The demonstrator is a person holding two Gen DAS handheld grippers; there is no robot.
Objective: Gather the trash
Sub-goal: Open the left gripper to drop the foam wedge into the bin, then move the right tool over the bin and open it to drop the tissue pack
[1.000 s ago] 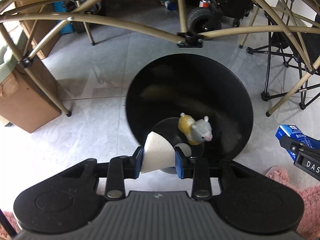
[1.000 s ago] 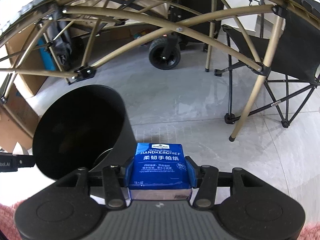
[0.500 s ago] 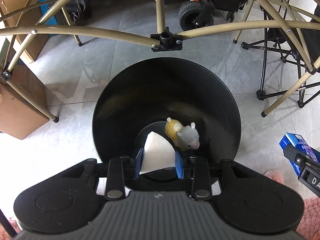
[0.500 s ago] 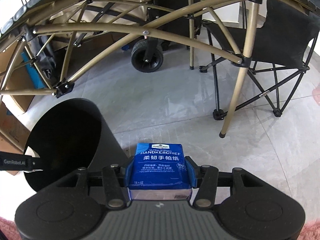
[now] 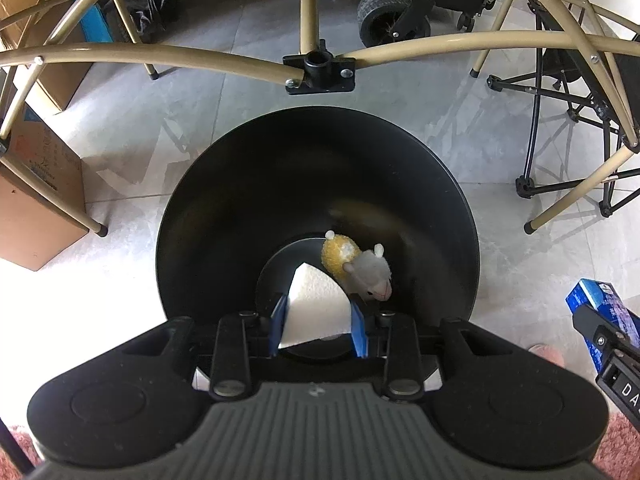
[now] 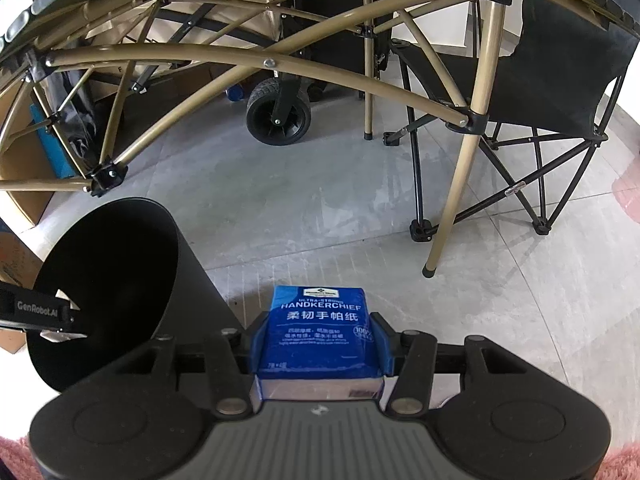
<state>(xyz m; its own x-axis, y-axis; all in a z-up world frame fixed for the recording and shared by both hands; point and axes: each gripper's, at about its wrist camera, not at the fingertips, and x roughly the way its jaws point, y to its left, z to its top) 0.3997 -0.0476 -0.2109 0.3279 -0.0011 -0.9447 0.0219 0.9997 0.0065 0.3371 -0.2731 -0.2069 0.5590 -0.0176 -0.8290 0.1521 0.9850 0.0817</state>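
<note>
We hold the left tool [image 5: 318,326], gripping a white tissue [image 5: 314,304], over the black bin [image 5: 240,184] for dropping; the right tool [image 6: 320,342], at our three o'clock, grips the handkerchief pack [image 6: 318,332], waiting.

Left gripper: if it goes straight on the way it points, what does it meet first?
Likely the bin floor, beside the plush toy. The left gripper, shut on white tissue, points into the black trash bin. Depth is unclear.

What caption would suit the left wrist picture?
Left gripper holds a white tissue above the black bin, where a plush toy lies.
</note>
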